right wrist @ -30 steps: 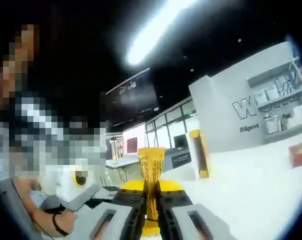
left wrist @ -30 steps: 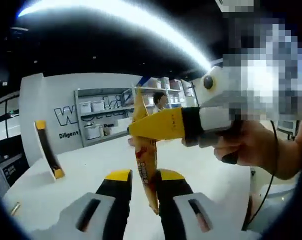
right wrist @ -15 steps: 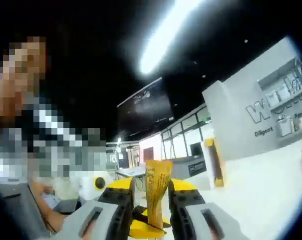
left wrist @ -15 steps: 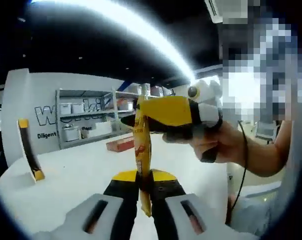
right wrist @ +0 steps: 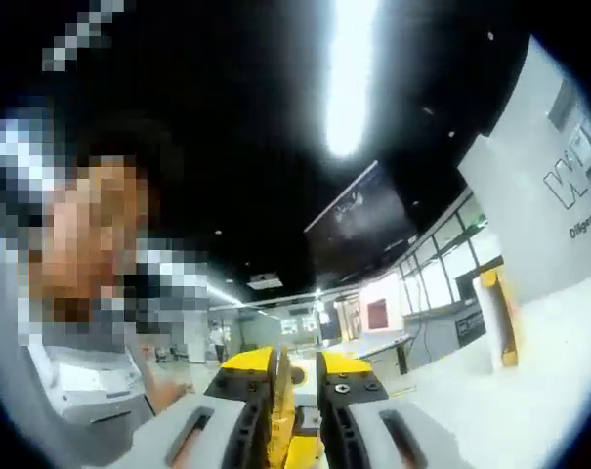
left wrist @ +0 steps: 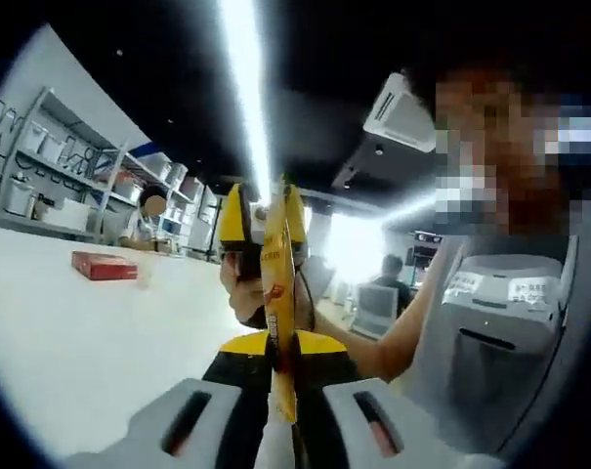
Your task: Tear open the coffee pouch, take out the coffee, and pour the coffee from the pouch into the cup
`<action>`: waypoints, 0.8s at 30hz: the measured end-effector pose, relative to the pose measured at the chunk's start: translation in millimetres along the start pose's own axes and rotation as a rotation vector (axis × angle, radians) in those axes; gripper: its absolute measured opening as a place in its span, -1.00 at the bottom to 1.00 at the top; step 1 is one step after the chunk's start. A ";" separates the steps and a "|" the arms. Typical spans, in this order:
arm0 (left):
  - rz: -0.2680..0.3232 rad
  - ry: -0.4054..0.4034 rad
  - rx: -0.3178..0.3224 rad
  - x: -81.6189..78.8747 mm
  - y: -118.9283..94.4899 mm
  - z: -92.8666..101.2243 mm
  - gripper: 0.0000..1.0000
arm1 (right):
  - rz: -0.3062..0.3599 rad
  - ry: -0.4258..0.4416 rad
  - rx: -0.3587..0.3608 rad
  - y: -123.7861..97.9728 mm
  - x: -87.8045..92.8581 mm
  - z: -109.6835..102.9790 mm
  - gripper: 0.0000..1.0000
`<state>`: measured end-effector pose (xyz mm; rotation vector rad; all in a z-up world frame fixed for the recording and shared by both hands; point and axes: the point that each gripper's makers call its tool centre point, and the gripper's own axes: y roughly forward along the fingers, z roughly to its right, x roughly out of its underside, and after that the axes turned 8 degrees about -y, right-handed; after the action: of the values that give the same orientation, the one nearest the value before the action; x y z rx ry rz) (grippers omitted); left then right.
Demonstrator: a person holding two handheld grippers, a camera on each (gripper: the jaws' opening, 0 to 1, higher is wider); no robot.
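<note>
- Yellow foil of the coffee pouch point(left wrist: 278, 293) was seen standing edge-on between the jaws of the left gripper point(left wrist: 280, 344), which were closed narrowly on its lower part; the pouch rose straight ahead of that gripper.
- At the pouch's far end, the right gripper point(left wrist: 264, 217) was seen from the left gripper view, its two yellow tips set on either side of the top edge and a hand point(left wrist: 244, 293) wrapped behind it.
- In the right gripper view, the same pouch point(right wrist: 284, 415) was caught as a thin yellow strip between the jaws of the right gripper point(right wrist: 297, 363), which were drawn close about it; a firm pinch was judged likely, though the contact itself was too small to be made out.
- No tear, loose strip or spilled powder could be made out on the pouch, so the opening step was judged to be in hand and not yet finished.
- Left to be done, by that judgement: the top torn off, the coffee brought out, and the contents poured into the cup.
- A white table point(left wrist: 70, 342) was seen off to the left of the left gripper, with a red box point(left wrist: 105, 265) lying on it well apart from the pouch.
</note>
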<state>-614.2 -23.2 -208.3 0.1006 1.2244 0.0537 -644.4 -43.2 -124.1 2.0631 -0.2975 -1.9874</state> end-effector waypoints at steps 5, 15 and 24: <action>0.028 0.081 -0.079 1.7 0.2 -16.0 -0.74 | -0.059 -0.013 0.073 1.4 7.8 9.8 -0.95; 0.197 0.152 -0.142 -35.1 -9.4 -27.3 -0.65 | -0.179 -0.087 0.159 3.6 28.4 15.5 -0.96; 0.153 0.147 -0.159 -30.3 -12.1 -27.1 -0.84 | -0.198 -0.079 0.145 2.4 33.1 15.0 -0.96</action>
<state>-650.2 -36.8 -190.3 0.0523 1.3531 0.2953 -657.9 -56.9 -155.0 2.1805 -0.2685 -2.2274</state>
